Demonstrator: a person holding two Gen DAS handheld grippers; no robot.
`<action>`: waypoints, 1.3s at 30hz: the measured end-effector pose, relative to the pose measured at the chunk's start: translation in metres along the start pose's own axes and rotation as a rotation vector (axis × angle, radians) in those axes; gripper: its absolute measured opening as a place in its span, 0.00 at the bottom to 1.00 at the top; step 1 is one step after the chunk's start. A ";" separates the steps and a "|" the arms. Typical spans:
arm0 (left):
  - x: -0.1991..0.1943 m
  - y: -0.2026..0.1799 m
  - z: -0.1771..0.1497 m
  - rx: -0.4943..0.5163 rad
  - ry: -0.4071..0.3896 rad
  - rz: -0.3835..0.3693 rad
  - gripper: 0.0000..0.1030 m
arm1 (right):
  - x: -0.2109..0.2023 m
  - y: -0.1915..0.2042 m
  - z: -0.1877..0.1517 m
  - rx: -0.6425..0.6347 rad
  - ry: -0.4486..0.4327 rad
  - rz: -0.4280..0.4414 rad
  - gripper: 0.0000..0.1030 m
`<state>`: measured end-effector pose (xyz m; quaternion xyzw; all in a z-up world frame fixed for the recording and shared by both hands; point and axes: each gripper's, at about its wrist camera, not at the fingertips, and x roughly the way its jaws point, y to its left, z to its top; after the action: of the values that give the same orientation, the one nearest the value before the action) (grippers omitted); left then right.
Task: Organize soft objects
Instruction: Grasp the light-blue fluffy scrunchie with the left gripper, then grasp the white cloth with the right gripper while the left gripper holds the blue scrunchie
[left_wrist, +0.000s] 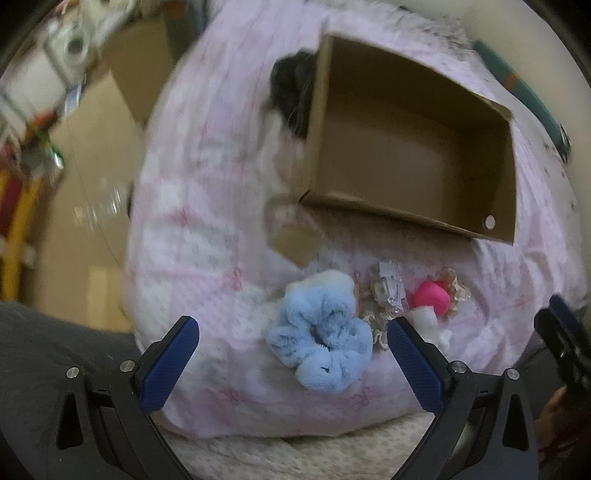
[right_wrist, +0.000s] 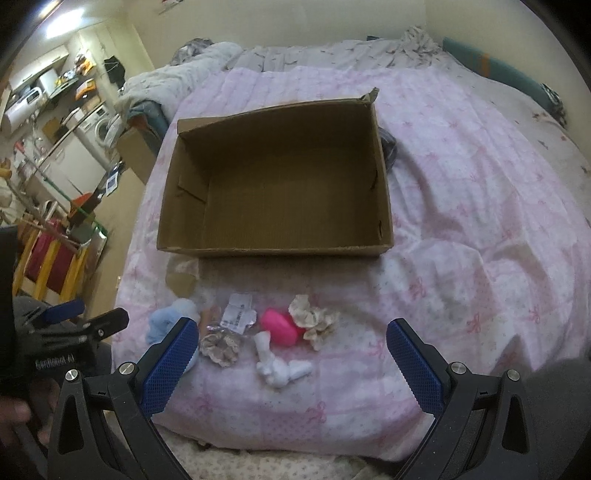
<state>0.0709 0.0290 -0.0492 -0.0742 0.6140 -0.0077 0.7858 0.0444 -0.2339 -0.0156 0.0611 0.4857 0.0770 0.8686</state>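
Bedroom w/ a pink-and-white quilted bedspread (right_wrist: 461, 192); open brown cardboard box (right_wrist: 280, 181) sits on it, nothing inside as far as I can see. Soft bits lie in a row near the bed's front edge, just short of the box: fluffy light-blue scrunchie (left_wrist: 319, 332), beige lace scrunchie (right_wrist: 221, 345), crinkly clear packet w/ white label (right_wrist: 239, 314), hot-pink rounded foam piece (right_wrist: 280, 326), cream frilly scrunchie (right_wrist: 314, 319), small white fabric lump (right_wrist: 280, 367).

My left gripper (left_wrist: 293, 363) is wide open, holding nothing, w/ the blue scrunchie between its jaws. Right gripper (right_wrist: 293, 363) also wide open, empty, over the white lump.

Risks as I judge them: items touch or overlap, so closing could drag a neighbour or pinch the bedspread. Soft fluff may slip out. Left view is blurred, so aim is shaky.
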 end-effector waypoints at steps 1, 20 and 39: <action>0.006 0.003 0.000 -0.017 0.020 -0.002 0.99 | 0.000 -0.002 -0.001 -0.005 -0.021 0.001 1.00; 0.089 -0.004 -0.006 -0.057 0.188 -0.001 0.39 | 0.029 -0.037 -0.007 0.172 0.058 0.014 1.00; 0.005 0.018 0.000 -0.041 0.009 -0.050 0.19 | 0.058 -0.044 -0.015 0.270 0.238 0.142 1.00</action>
<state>0.0709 0.0466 -0.0568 -0.1055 0.6155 -0.0149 0.7809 0.0651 -0.2654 -0.0796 0.2015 0.5854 0.0789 0.7814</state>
